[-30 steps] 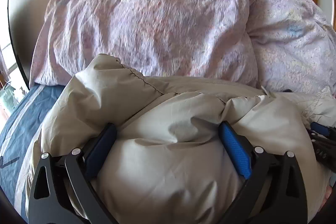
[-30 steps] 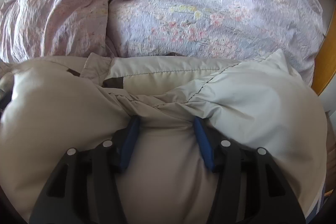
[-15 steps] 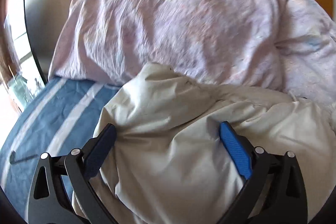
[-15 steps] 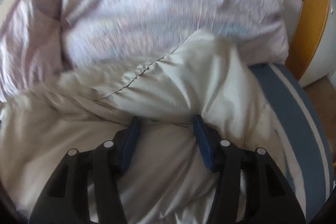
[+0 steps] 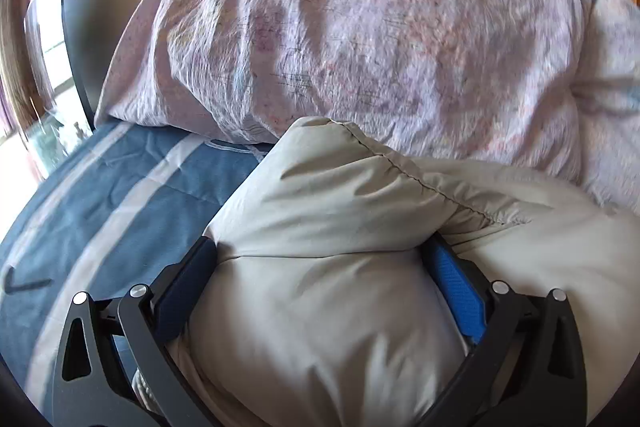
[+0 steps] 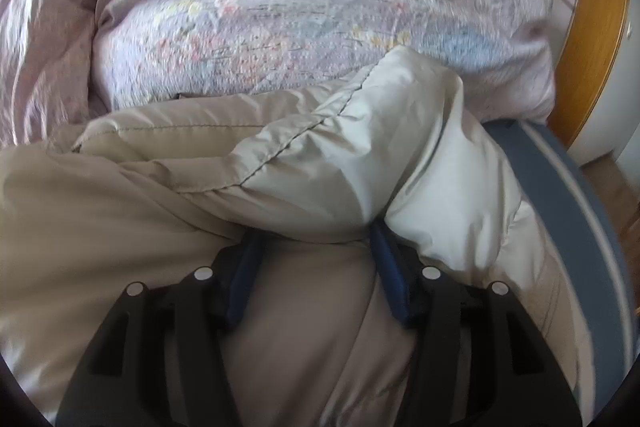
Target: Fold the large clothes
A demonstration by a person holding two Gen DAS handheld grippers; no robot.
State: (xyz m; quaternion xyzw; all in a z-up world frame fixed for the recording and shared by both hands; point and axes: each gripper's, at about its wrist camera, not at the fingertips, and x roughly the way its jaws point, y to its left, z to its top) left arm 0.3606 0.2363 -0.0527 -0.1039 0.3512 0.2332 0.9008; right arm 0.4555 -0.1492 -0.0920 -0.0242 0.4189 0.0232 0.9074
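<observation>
A puffy beige padded jacket point(image 5: 340, 219) lies on the bed and fills the lower half of both views. My left gripper point(image 5: 320, 255) has its jaws spread wide around a thick bulge of the jacket, the blue pads point(image 5: 456, 283) pressed against its sides. My right gripper point(image 6: 316, 247) stands narrower, its pads point(image 6: 390, 267) pinching a thick fold of the same jacket point(image 6: 320, 163) near a stitched seam. The fingertips are partly buried in the fabric.
A large crumpled pink floral duvet point(image 5: 360, 27) is piled right behind the jacket, also in the right wrist view point(image 6: 300, 7). The blue striped bedsheet point(image 5: 100, 195) shows left. A wooden bed frame point(image 6: 592, 39) and sheet edge point(image 6: 580, 195) show right.
Both grippers have drawn apart sideways with the jacket, the left going left and the right going right, so the blue sheet now shows at each outer side. The grips look unchanged.
</observation>
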